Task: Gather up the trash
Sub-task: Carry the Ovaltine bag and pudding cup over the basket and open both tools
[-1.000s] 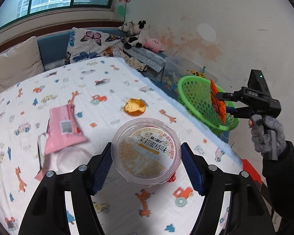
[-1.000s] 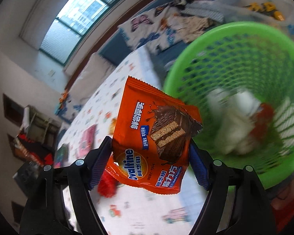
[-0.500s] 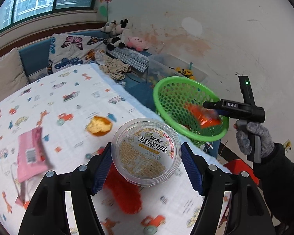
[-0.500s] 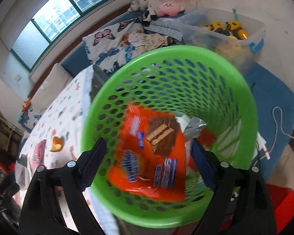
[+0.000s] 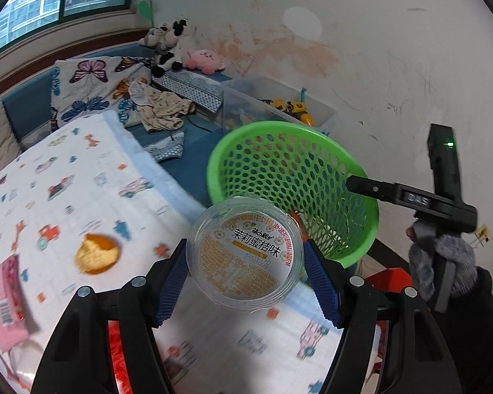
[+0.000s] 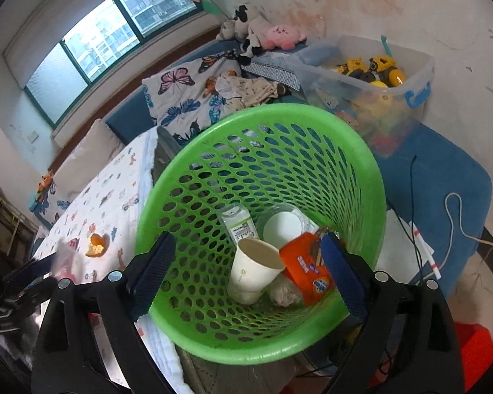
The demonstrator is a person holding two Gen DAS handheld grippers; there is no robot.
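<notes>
The left gripper clamps a round, clear plastic cup between its ribbed blue pads, one pad on each side of the rim; the cup's flat foil lid, printed in orange with dark characters, faces the camera. Beyond the cup and a little to the right stands a green plastic basket with a smooth rim and a wall pierced by rows of holes. To the left of these jaws, on the bed sheet printed with small cars and animals, lie a piece of orange peel and, further left, a pink packet, both blurred.

The right gripper hangs over the basket's mouth with its jaws spread wide; they have just been opening, and nothing is pressed between the pads. Below them, on the basket's floor, rest a white paper cup lying tilted, a crinkled orange snack wrapper just beside the right pad, a round white lid, a small clear bottle with a green label and a crumpled white tissue. The wrapper lies free of the jaws.

Past the basket stands a clear plastic box of yellow toys, with soft toys on a butterfly blanket beyond.
</notes>
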